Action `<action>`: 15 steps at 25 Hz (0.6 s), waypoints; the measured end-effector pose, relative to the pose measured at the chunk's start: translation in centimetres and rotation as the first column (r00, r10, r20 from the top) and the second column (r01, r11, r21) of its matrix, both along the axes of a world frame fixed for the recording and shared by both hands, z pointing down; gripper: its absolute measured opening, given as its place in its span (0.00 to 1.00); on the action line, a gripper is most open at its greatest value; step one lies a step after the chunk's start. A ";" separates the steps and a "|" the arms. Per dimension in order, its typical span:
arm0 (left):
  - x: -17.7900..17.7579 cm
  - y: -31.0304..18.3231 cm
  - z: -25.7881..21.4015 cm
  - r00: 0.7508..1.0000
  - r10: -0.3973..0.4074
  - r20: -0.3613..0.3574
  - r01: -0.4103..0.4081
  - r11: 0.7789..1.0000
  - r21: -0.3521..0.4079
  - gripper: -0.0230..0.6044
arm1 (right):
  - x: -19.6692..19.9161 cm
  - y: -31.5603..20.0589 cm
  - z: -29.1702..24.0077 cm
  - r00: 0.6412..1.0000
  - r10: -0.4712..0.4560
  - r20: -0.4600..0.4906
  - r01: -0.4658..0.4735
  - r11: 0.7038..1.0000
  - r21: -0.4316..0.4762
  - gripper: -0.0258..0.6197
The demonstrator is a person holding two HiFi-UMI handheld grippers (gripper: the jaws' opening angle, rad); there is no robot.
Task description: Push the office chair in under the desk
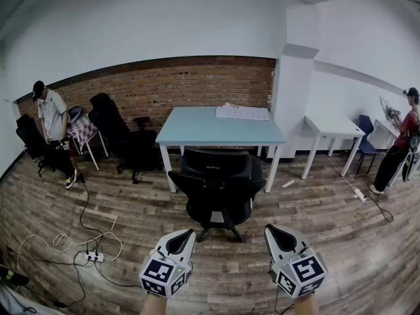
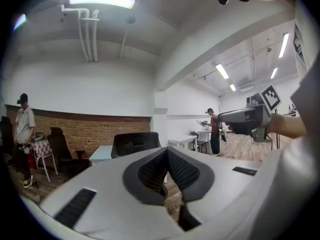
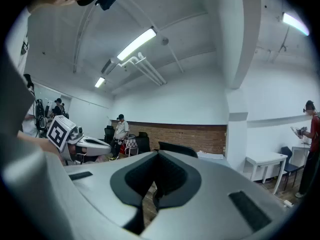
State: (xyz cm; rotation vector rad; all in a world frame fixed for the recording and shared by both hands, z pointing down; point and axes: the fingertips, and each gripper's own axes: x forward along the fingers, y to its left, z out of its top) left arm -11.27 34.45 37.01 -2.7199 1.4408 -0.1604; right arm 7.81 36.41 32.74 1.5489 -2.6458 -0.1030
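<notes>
A black office chair (image 1: 218, 189) stands on the wood floor with its back toward me, just in front of the light blue desk (image 1: 220, 130). Its backrest top shows in the left gripper view (image 2: 135, 143) and the right gripper view (image 3: 182, 150). My left gripper (image 1: 184, 237) and right gripper (image 1: 273, 233) hover side by side, level, short of the chair's base and apart from it. Both are shut with nothing between the jaws. The right gripper (image 2: 245, 119) shows from the side in the left gripper view, and the left gripper (image 3: 95, 145) in the right gripper view.
Other black chairs (image 1: 121, 136) stand at the brick wall on the left, near a person (image 1: 54, 126). A white table (image 1: 331, 126) and another person (image 1: 400, 149) are at the right. A power strip and cables (image 1: 92, 254) lie on the floor, left of me.
</notes>
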 end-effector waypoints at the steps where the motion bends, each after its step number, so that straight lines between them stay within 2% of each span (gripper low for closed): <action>1: 0.1 0.1 0.0 1.000 -0.002 0.001 0.002 1.000 0.002 0.05 | 0.2 0.1 0.0 1.000 0.002 0.001 -0.002 1.000 0.002 0.05; 7: 0.7 0.0 -0.7 1.000 -0.007 0.009 0.007 1.000 0.010 0.05 | 0.5 -0.3 -0.3 1.000 -0.013 -0.003 0.013 1.000 0.006 0.05; 15: 1.7 0.1 -0.6 0.999 -0.038 0.020 0.038 0.999 0.005 0.05 | 2.6 -0.8 -0.6 1.000 0.011 0.022 -0.011 1.000 0.022 0.05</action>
